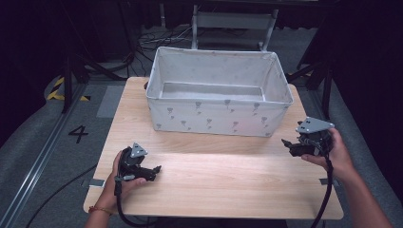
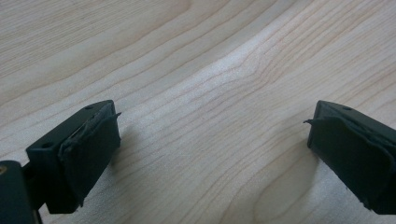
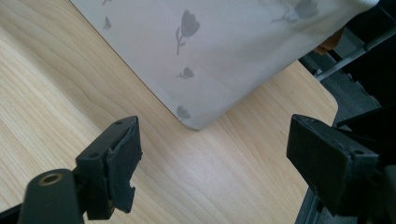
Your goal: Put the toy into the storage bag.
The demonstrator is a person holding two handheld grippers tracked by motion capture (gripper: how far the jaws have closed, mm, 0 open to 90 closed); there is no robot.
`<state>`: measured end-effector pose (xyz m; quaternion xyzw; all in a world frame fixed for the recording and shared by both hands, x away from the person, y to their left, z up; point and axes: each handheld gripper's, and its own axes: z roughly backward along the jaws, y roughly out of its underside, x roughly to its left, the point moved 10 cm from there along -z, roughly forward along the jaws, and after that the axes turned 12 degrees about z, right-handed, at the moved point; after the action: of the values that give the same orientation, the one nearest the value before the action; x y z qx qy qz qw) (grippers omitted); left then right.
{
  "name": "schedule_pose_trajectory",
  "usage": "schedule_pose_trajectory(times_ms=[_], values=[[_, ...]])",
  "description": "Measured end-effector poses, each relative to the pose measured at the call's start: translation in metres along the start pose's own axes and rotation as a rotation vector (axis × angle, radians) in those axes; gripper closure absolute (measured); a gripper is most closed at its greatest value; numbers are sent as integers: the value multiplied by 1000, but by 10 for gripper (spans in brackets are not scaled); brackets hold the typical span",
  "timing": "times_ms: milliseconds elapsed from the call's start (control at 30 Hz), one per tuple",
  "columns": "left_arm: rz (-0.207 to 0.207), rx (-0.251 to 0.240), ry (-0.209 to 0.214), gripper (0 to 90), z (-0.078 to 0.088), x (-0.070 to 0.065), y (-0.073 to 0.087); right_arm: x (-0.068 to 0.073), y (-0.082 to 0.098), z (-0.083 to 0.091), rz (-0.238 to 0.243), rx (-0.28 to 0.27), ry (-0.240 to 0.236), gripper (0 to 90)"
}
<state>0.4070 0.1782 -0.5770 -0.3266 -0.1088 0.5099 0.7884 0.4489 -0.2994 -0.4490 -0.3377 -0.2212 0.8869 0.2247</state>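
High view: a white fabric bin [image 1: 218, 95] stands empty at the table's [image 1: 214, 185] far side; left gripper [image 1: 154, 169] and right gripper [image 1: 286, 143] flank bare wood. Left gripper view: jaws spread wide, holding nothing. Right gripper view: jaws released, near the bin's corner. No work appears begun.

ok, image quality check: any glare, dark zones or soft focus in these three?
High view: bright glare band across the table, surroundings nearly black. Left gripper view: pale sheen on the wood, jaws slightly soft. Right gripper view: even light, fabric bin a little soft, jaws dark with little detail.
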Motion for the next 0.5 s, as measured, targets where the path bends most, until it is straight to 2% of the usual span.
schedule_pose_trajectory(times_ms=[200, 500], values=[[0, 0, -1, 27, 0, 0, 0, 9, 10, -2, 4, 7, -11, 179], [0, 0, -1, 27, 0, 0, 0, 30, 27, -7, 6, 14, -47, 174]])
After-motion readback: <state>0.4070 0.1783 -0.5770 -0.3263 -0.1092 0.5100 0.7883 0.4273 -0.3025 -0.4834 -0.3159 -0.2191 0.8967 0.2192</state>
